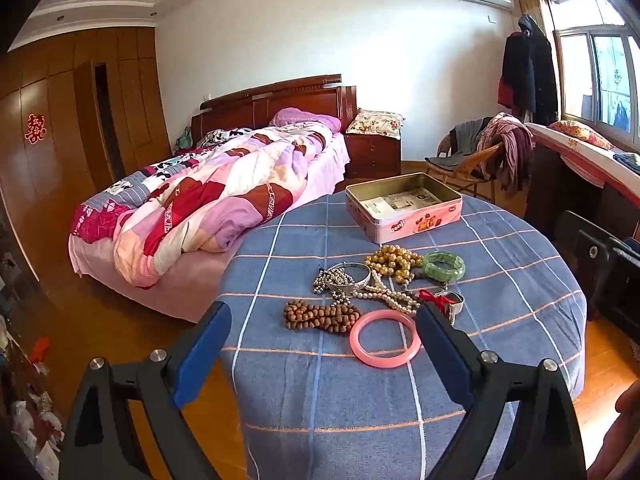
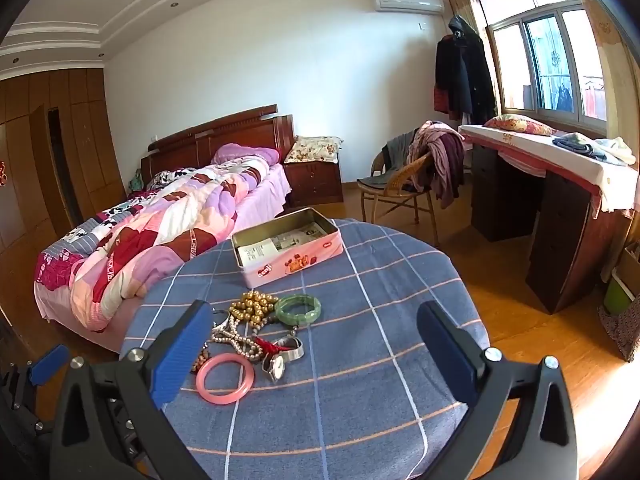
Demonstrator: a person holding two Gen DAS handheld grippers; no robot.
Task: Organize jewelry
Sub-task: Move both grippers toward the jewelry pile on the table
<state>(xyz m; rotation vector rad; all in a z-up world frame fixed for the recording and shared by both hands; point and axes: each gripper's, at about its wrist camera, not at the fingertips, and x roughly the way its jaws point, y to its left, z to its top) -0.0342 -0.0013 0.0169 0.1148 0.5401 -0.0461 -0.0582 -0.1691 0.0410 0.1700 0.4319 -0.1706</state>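
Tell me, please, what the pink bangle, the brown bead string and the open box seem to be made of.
Pink bangle: glossy and slightly translucent, so probably jade-like stone, glass or resin. Brown bead string: matte, dull brown beads, likely wood. Open box: metal tin, judging by the shiny golden inner walls and printed pink outside.

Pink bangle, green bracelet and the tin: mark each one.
Pink bangle point(image 1: 362, 350), left wrist view, on its near-left rim.
Green bracelet point(image 2: 298, 317), right wrist view, on its front band.
Tin point(image 1: 404, 224), left wrist view, on its pink front wall.

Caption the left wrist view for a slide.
Open left gripper above pink bangle and bead strands; open tin beyond.
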